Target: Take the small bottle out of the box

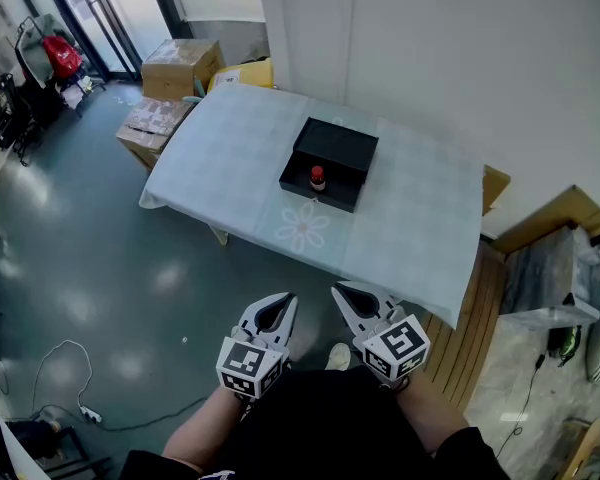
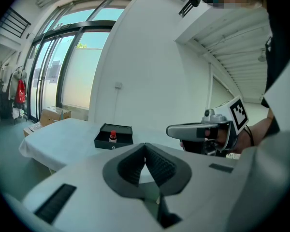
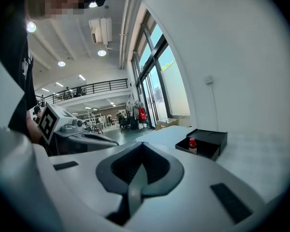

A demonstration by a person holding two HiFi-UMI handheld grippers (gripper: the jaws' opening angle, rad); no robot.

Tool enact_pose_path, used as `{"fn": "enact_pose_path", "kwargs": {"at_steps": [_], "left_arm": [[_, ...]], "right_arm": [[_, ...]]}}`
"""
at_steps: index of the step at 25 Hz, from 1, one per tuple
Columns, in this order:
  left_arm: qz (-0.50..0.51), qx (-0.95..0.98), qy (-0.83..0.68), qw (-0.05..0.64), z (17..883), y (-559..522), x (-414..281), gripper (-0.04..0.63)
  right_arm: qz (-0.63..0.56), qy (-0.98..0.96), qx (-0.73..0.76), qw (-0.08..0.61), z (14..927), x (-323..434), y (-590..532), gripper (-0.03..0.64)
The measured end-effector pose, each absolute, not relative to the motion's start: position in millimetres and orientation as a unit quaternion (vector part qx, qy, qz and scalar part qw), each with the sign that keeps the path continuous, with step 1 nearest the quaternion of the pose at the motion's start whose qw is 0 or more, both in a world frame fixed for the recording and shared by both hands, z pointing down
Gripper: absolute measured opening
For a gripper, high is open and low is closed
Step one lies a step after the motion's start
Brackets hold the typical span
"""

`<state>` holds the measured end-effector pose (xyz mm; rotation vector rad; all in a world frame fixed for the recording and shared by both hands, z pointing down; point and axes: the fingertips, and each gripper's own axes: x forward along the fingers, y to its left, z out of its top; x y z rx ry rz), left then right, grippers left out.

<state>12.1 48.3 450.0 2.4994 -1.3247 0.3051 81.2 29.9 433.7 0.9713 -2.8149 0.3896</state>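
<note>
An open black box (image 1: 329,162) lies on the pale-clothed table (image 1: 230,158), its lid folded back. A small bottle with a red cap (image 1: 318,177) stands upright in the box's front tray; it also shows as the bottle (image 2: 113,136) in the left gripper view and the bottle (image 3: 192,145) in the right gripper view. My left gripper (image 1: 281,305) and right gripper (image 1: 346,299) hang side by side close to the person's body, well short of the table's near edge. Both have their jaws shut together with nothing between them.
Cardboard boxes (image 1: 180,66) stand on the floor beyond the table's far left corner. A white wall (image 1: 460,58) runs behind the table. A wooden platform (image 1: 472,318) and a wrapped bundle (image 1: 553,273) sit at the right. A cable (image 1: 50,368) lies on the floor at the left.
</note>
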Motion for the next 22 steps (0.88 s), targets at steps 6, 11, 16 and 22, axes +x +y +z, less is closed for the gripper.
{"fn": "enact_pose_path", "kwargs": {"at_steps": [6,11,16,22], "left_arm": [[0.103,0.873,-0.454,0.146,446,49,-1,0.028],[0.1,0.878,-0.445,0.143,441,50,-17,0.028],[0.098,0.884,-0.435,0.138,438,53,-38,0.028],[0.099,0.89,-0.423,0.137,439,53,-66,0.028]], "right_arm": [[0.127,-0.932,0.331,0.072,432,72,27,0.023],[0.126,-0.929,0.34,0.073,430,58,25,0.023],[0.126,-0.925,0.352,0.073,430,40,24,0.023],[0.127,-0.918,0.369,0.07,431,15,18,0.023]]}}
